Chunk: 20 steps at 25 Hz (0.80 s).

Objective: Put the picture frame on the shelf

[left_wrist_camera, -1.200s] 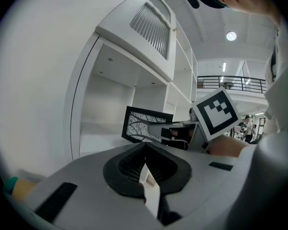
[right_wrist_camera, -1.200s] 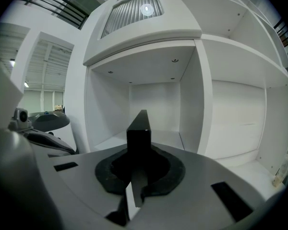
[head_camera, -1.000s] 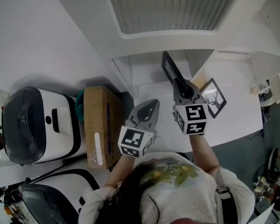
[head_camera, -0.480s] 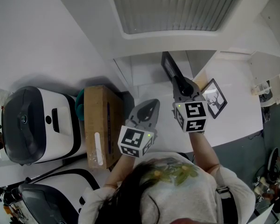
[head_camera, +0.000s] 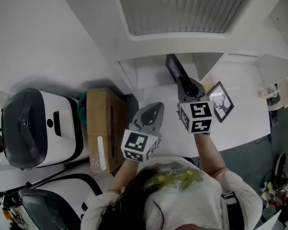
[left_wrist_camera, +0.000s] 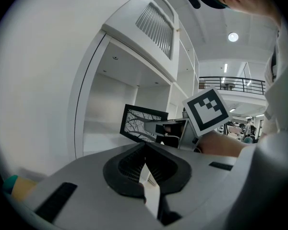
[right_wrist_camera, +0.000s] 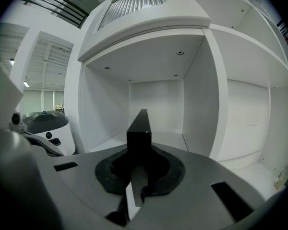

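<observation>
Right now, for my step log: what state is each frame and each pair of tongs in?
Black picture frame with branch print: upright on edge, gripped, pointing into the shelf.
Right tongs: shut on that frame.
Left tongs: shut, empty.
Black deer-print picture frame: face up on counter, untouched.

The right gripper clamps the black picture frame edge-on, facing the shelf.

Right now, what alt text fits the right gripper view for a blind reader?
The right gripper clamps a black picture frame, seen edge-on, pointing into a white shelf compartment. A white machine stands at far left.
</observation>
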Motion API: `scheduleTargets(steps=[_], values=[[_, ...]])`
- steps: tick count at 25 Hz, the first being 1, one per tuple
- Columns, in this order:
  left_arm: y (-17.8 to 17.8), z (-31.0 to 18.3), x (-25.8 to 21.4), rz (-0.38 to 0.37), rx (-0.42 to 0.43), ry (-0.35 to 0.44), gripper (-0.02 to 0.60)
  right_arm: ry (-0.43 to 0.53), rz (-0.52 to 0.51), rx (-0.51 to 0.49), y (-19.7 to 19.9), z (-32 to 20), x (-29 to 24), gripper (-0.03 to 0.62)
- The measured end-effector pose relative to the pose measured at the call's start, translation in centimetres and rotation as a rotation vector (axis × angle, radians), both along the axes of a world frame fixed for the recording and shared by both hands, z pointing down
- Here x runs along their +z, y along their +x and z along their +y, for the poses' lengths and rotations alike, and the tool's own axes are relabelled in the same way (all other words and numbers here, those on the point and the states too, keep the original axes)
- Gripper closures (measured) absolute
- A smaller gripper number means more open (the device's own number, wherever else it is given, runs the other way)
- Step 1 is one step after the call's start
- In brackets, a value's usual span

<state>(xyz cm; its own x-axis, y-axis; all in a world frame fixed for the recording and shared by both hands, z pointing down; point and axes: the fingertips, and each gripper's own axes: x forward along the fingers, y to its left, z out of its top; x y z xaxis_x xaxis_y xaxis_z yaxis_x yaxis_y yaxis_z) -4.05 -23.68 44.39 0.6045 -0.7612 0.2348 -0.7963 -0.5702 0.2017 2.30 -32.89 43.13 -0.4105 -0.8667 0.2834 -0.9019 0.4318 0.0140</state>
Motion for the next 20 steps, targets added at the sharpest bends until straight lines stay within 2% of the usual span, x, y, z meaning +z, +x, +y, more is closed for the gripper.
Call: scheduleTargets(steps=[20], values=[[-0.3,-0.2,0.4,0.003,-0.005,-0.012,0.552,0.007,-0.010,-0.004,-0.7,-1.6,0.1,0.557]])
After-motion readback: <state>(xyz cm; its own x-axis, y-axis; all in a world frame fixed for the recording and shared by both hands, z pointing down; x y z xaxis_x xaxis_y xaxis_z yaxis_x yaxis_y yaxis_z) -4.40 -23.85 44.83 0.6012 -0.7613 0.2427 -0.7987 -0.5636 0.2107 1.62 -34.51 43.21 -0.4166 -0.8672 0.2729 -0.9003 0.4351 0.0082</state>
